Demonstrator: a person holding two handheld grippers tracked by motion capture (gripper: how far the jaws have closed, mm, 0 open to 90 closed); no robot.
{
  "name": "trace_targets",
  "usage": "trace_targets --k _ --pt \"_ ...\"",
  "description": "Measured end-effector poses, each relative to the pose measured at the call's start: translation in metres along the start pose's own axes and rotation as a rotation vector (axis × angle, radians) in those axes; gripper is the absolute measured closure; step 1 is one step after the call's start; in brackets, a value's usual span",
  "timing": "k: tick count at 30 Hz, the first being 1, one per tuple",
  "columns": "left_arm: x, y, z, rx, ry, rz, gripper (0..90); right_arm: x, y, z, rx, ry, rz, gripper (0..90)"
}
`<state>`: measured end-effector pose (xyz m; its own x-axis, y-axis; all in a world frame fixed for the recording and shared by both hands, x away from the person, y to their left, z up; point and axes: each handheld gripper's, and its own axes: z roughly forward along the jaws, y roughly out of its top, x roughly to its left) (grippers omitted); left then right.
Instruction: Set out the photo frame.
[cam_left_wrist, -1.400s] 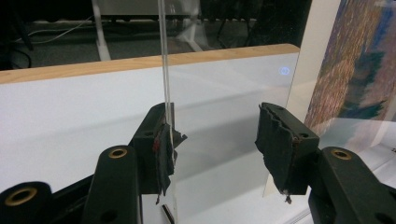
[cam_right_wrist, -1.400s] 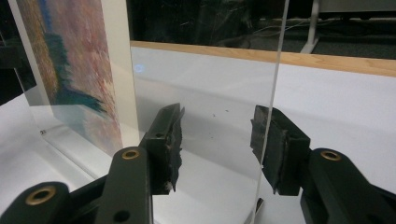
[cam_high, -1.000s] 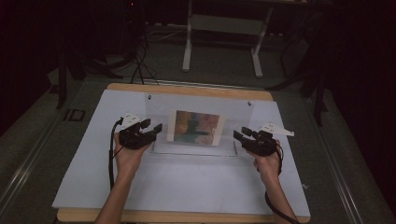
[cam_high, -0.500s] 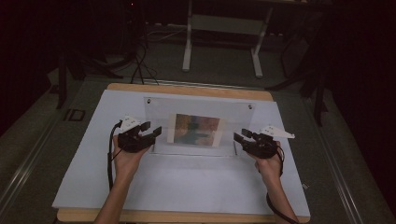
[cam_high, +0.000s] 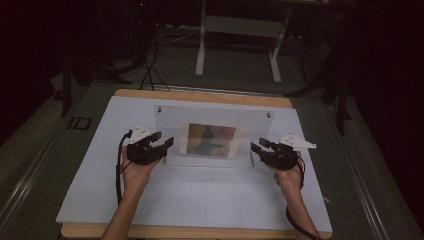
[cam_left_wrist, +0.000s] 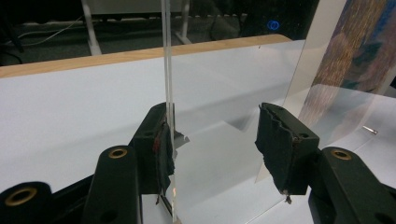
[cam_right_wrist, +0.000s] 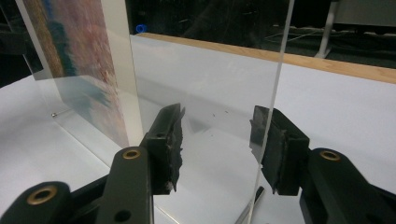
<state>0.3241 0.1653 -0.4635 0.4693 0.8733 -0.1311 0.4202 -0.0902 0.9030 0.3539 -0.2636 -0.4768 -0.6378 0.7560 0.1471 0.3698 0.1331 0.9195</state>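
A clear acrylic frame (cam_high: 212, 137) stands upright near the middle of the white worktop (cam_high: 190, 200), slightly toward twelve o'clock, with a colourful picture (cam_high: 210, 140) set between its panes. The left hand-held gripper (cam_high: 159, 146) sits at the frame's nine o'clock edge, the right hand-held gripper (cam_high: 261, 149) at its three o'clock edge, each carried by a hand coming in from six o'clock.

In the left gripper view, the left hand-held gripper's (cam_left_wrist: 212, 135) jaws are spread wide. The frame's edge (cam_left_wrist: 168, 93) runs vertically just against the inner pad of the jaw on the nine o'clock side, while the other jaw stands well apart from it, so nothing is pinched.

In the right gripper view, the right hand-held gripper (cam_right_wrist: 217, 135) is also spread. The pane's edge (cam_right_wrist: 275, 116) passes just in front of the jaw toward three o'clock; whether it touches I cannot tell. The other jaw stands clear. The picture (cam_right_wrist: 79, 60) shows at ten o'clock.
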Motion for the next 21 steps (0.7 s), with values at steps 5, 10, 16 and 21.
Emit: trace_targets --k 5,10,16,21 --pt "0.004 -0.002 0.0 -0.011 -0.023 -0.006 47.5 0.0 -0.001 0.0 -0.007 0.009 0.022 51.4" --pt "0.007 -0.004 0.0 -0.004 -0.047 -0.033 44.5 0.002 -0.001 0.001 0.01 0.003 0.01 48.7" --pt "0.009 -0.004 0.001 0.01 -0.046 -0.032 40.5 0.002 -0.003 0.005 0.042 0.011 0.006 46.0" --pt "0.013 -0.005 -0.002 0.01 -0.054 -0.034 42.0 0.003 -0.003 0.004 0.054 0.003 -0.013 48.6"
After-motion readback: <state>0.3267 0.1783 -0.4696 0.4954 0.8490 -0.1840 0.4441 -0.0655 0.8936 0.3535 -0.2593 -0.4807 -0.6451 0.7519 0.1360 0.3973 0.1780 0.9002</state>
